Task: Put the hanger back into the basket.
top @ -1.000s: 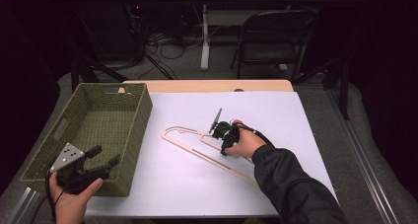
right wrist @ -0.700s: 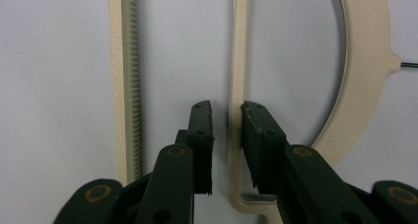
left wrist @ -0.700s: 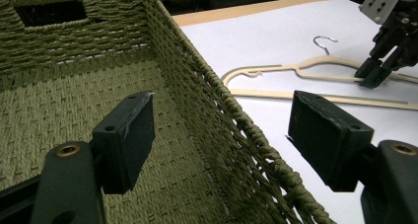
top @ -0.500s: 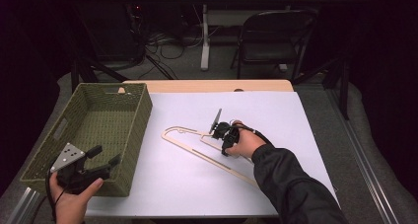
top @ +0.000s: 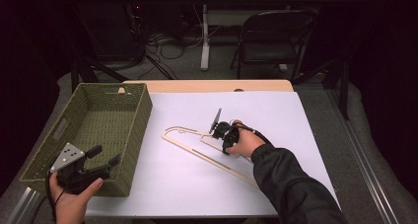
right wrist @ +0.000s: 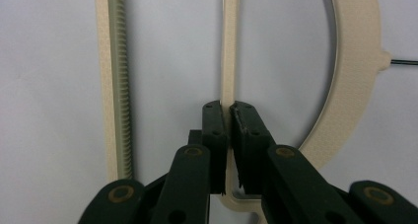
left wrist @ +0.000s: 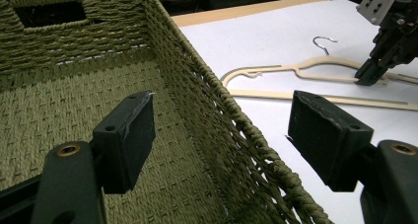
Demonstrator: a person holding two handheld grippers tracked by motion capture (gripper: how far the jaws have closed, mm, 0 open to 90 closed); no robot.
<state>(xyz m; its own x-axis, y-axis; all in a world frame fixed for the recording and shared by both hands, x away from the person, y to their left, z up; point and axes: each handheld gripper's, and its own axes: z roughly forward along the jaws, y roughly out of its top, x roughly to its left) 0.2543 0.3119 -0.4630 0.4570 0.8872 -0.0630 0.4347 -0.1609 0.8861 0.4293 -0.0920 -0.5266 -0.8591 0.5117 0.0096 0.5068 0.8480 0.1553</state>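
Fingers just closed on flat cream hanger (right wrist: 228,61).

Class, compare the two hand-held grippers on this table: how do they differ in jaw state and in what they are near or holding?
The left hand-held gripper has its jaws wide apart with nothing gripped; the right hand-held gripper has just closed its jaws on a thin bar of the hanger. The left one straddles the rim of the woven basket; the right one is down at the white tabletop. Both have black jaws.

Black two-jaw tool (top: 220,131), brass rivets, grey three-cornered plate, trailing black cable; dark sleeve (top: 296,189).
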